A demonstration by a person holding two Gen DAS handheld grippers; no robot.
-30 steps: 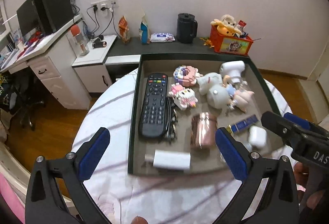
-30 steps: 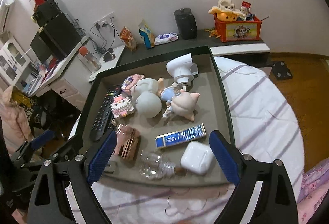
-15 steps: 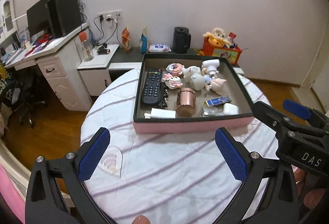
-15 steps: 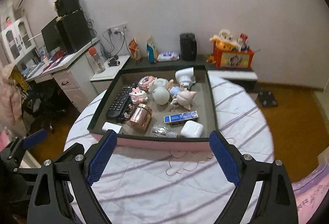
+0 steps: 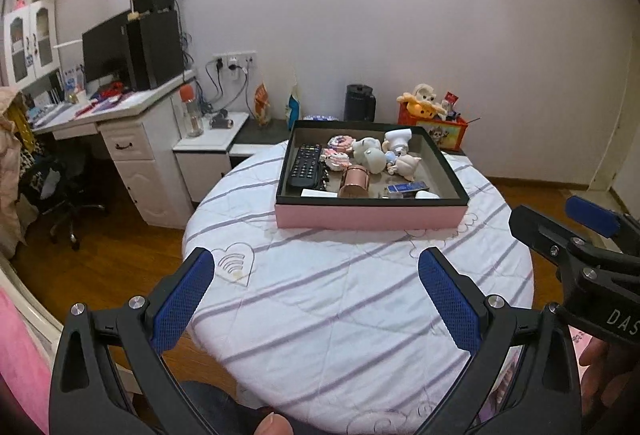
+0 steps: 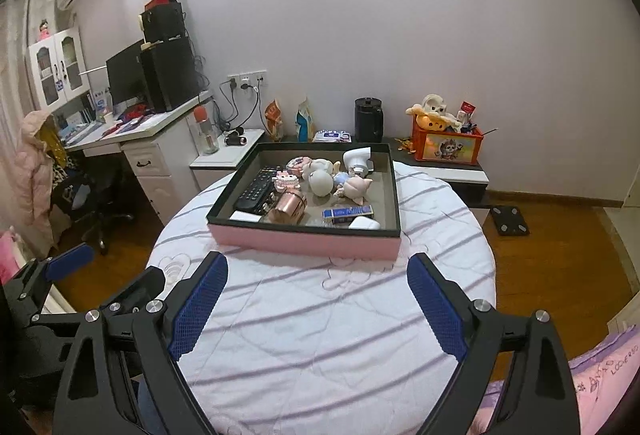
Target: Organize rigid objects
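Observation:
A pink box with a dark rim [image 5: 372,216] [image 6: 308,241] sits at the far side of the round table. It holds a black remote [image 5: 305,165] [image 6: 258,188], a copper can [image 5: 354,181] [image 6: 289,207], a blue flat box [image 5: 406,188] [image 6: 348,213], a white earbud case [image 6: 364,224], a white round toy [image 5: 374,157] [image 6: 322,182] and several small figures. My left gripper [image 5: 318,299] is open and empty, well back from the box over the near tablecloth. My right gripper [image 6: 318,309] is open and empty too, also well back.
The round table has a white striped cloth [image 5: 340,295] [image 6: 320,315]. A white desk with a monitor [image 5: 120,111] and an office chair stand at left. A low dark shelf behind holds a black kettle [image 6: 368,119] and an orange toy box [image 6: 448,145]. Wood floor surrounds the table.
Both grippers have drawn back and away from the box; it went from filling the views to sitting far across the table. Both stayed open and empty.

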